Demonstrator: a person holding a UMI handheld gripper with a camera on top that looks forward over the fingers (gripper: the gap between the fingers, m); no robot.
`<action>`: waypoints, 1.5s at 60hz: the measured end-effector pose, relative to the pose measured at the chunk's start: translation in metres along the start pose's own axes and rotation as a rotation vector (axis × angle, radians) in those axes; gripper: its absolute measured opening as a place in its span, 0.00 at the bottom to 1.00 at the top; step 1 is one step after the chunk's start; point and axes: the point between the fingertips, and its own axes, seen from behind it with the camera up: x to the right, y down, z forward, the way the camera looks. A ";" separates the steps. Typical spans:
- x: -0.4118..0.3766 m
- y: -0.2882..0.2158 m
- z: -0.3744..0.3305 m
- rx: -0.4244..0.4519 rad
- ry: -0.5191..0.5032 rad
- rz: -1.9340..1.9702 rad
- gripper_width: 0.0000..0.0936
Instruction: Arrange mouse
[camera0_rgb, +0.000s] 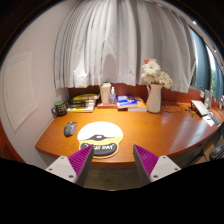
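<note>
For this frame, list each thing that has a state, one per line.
gripper: open, empty, short of the desk
mouse: flat on desk, untouched
round mousepad: flat, nothing on it
vase: upright, holding flowers
curtains: drawn

Single wide-angle view, mounted on hand-held gripper (113, 163), looking forward along two fingers with purple pads (80, 160) at bottom of frame. Camera sits back from near edge of curved orange-brown wooden desk (150, 128), slightly above it, angled down. Faces white sheer curtains (100, 45) in upper frame. Round yellow-and-black mat (100, 135) lies centre, just ahead of fingers.
</note>
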 end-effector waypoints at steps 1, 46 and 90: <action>-0.008 0.007 0.005 -0.009 -0.010 -0.001 0.84; -0.250 0.022 0.238 -0.232 -0.131 -0.094 0.84; -0.264 -0.023 0.274 -0.287 -0.148 -0.087 0.38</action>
